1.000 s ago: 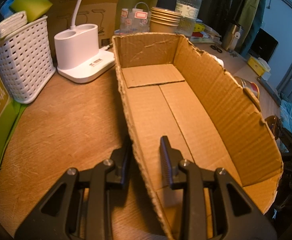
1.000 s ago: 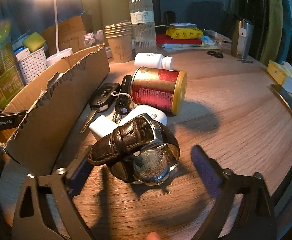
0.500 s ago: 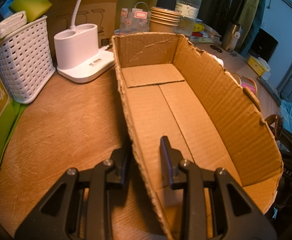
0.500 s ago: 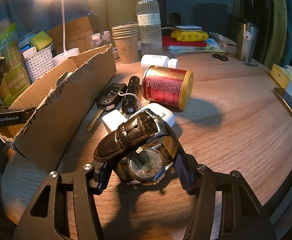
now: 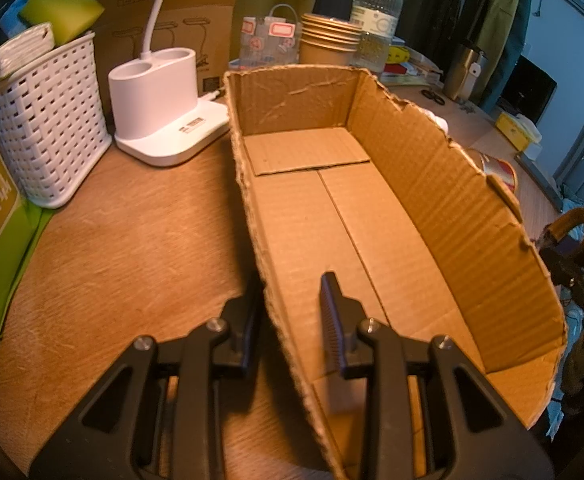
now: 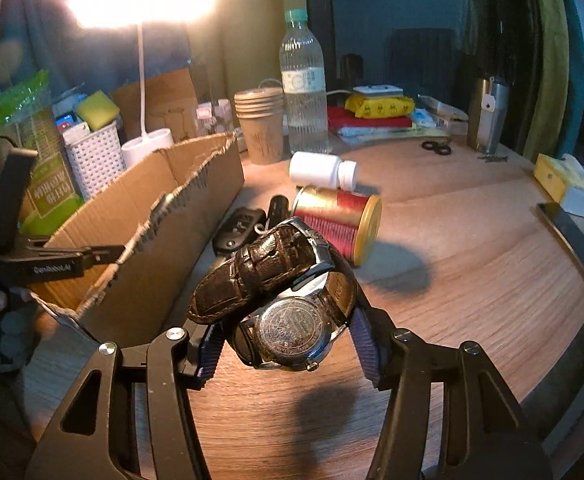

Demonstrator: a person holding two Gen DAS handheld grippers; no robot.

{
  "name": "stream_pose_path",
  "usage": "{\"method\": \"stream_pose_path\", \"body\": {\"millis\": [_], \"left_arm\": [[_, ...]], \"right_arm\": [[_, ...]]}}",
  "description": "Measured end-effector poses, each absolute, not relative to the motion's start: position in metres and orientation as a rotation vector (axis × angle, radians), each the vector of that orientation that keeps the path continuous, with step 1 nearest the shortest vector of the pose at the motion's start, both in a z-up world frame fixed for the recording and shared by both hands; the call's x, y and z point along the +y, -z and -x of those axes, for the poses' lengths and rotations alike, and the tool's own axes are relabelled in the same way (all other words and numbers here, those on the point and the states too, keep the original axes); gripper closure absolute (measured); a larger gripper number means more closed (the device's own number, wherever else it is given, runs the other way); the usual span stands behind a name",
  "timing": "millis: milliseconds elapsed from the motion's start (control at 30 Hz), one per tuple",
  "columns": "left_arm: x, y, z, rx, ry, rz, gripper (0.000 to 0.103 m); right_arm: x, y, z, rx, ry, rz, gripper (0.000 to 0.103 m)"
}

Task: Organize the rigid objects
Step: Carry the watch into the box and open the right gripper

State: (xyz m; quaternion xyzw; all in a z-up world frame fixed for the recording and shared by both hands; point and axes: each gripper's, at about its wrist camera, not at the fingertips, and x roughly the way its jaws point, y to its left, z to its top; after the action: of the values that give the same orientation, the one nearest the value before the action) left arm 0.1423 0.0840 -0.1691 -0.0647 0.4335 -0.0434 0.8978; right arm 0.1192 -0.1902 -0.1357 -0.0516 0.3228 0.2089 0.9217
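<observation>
An open cardboard box (image 5: 331, 220) lies on the wooden table, nothing inside it. My left gripper (image 5: 292, 284) is shut on its near side wall, one finger inside and one outside. In the right wrist view my right gripper (image 6: 288, 344) is shut on a wristwatch (image 6: 288, 280) with a brown leather strap, held clear above the table with its steel back facing me. The box (image 6: 152, 216) stands to its left. Behind the watch lie a red can (image 6: 339, 224) on its side, a white pill bottle (image 6: 323, 170), a car key (image 6: 240, 228) and a black flashlight (image 6: 278, 208).
A white basket (image 5: 48, 120) and a white lamp base (image 5: 164, 92) stand left of the box. Stacked paper cups (image 6: 260, 124) and a water bottle (image 6: 303, 92) are behind it. A steel tumbler (image 6: 487, 112) and a yellow box (image 6: 551, 176) sit at the far right.
My right gripper closed on the watch and lifted it off the table. The left gripper kept its hold on the box wall without moving.
</observation>
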Motion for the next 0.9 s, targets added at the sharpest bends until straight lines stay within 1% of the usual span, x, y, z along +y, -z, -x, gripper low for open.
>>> {"method": "stream_pose_path", "body": {"millis": [467,700,900], "left_arm": [[0.084,0.17,-0.142,0.898,0.089,0.133,0.073],[0.084,0.169,-0.142,0.898,0.09,0.133,0.073],[0.084,0.17,-0.143,0.898,0.09,0.133,0.073]], "right_arm": [[-0.145,0.092,-0.096,0.562,-0.584,0.119,0.044],[-0.112,0.091,-0.089,0.563,-0.674,0.139,0.044],[-0.093,0.1,-0.085,0.59,-0.726,0.158,0.044]]}}
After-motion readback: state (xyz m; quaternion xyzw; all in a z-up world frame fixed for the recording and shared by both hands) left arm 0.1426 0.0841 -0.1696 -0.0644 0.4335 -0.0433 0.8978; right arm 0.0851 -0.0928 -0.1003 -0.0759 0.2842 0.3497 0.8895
